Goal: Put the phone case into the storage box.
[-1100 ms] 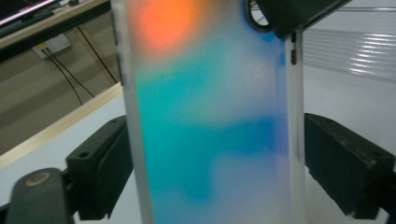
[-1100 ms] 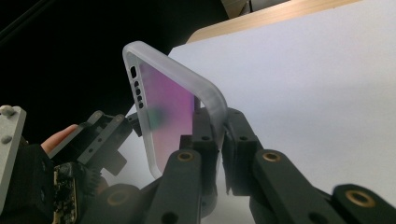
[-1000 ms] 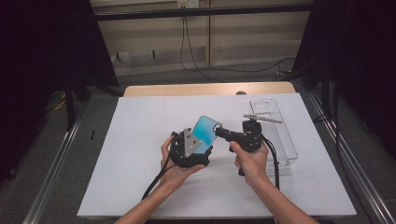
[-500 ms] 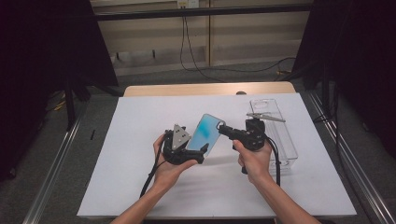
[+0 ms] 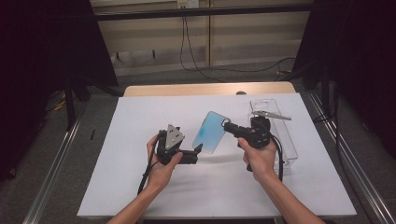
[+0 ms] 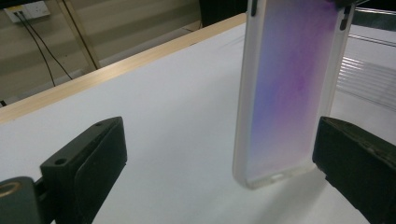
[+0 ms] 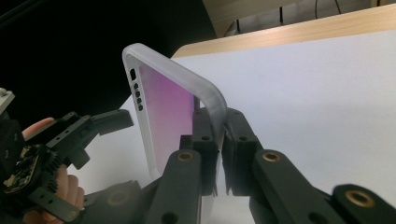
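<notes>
My right gripper [image 5: 227,126] is clamped on one edge of the translucent phone case [image 5: 211,132], holding it off the white table [image 5: 140,116] and tilted, between my two hands and just left of the clear plastic box [image 5: 287,144]. My left gripper [image 5: 198,150] has just been opening its jaws; they now stand wide apart with the case's lower end [image 6: 275,172] between them, close to one pad and touching neither.

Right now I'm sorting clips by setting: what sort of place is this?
Probably a lab recording bench: a white-covered table, black curtains at both sides, and cables running down the back wall.
</notes>
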